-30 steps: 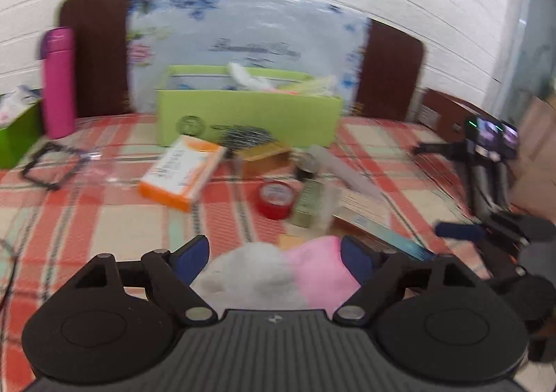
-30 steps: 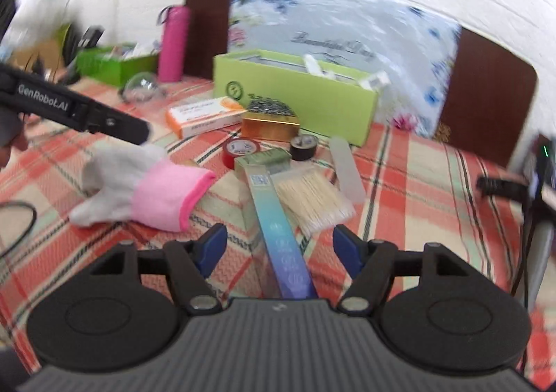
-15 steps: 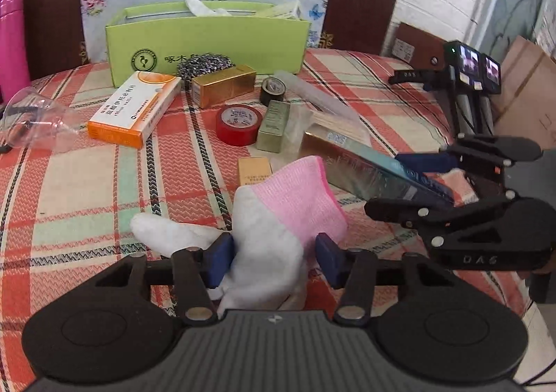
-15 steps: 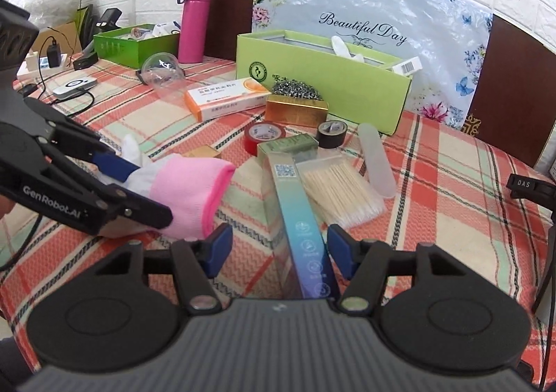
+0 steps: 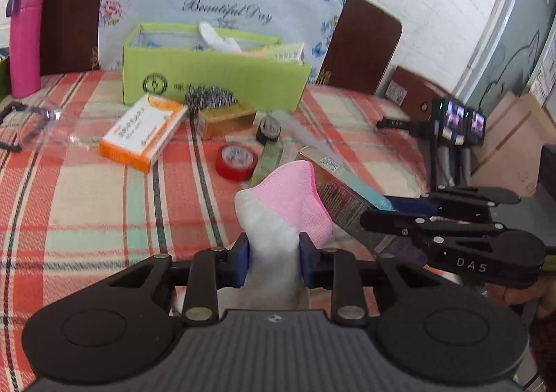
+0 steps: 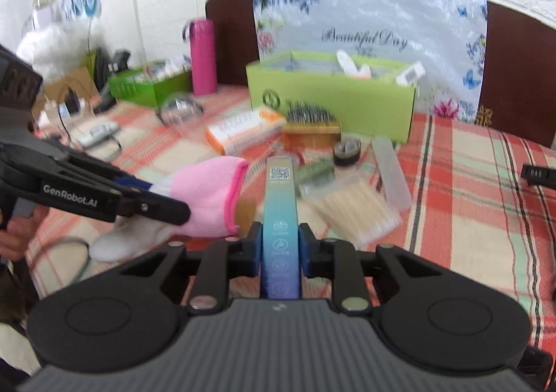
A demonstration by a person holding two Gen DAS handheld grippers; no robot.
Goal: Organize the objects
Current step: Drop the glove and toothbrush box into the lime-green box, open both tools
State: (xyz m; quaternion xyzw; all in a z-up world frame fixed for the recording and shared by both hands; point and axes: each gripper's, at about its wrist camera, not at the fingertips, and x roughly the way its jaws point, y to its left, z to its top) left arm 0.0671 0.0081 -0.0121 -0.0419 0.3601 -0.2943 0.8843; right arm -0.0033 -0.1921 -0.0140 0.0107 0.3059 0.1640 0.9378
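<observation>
Holding two things at once, you are early in the tidy-up rather than near its end. Your left gripper is closing on the pink-and-white glove, whose white part is pinched between the blue pads while the pink cuff stands up ahead of them, off the checked tablecloth. Your right gripper is closing on the long blue-green box, squeezed on its narrow sides, with its far end pointing toward the green box at the back of the table.

That green box already has a few things sticking out of it, so some sorting looks done. Plenty is left lying loose in front of it: the orange-and-white carton, the gold box, the red tape roll, the small black tape roll, the bundle of cotton swabs and the frosted plastic case. The pink bottle stands apart at the table's far left edge.

By my reckoning, both held items need carrying to the green box next, and most of the clutter still waits its turn.
</observation>
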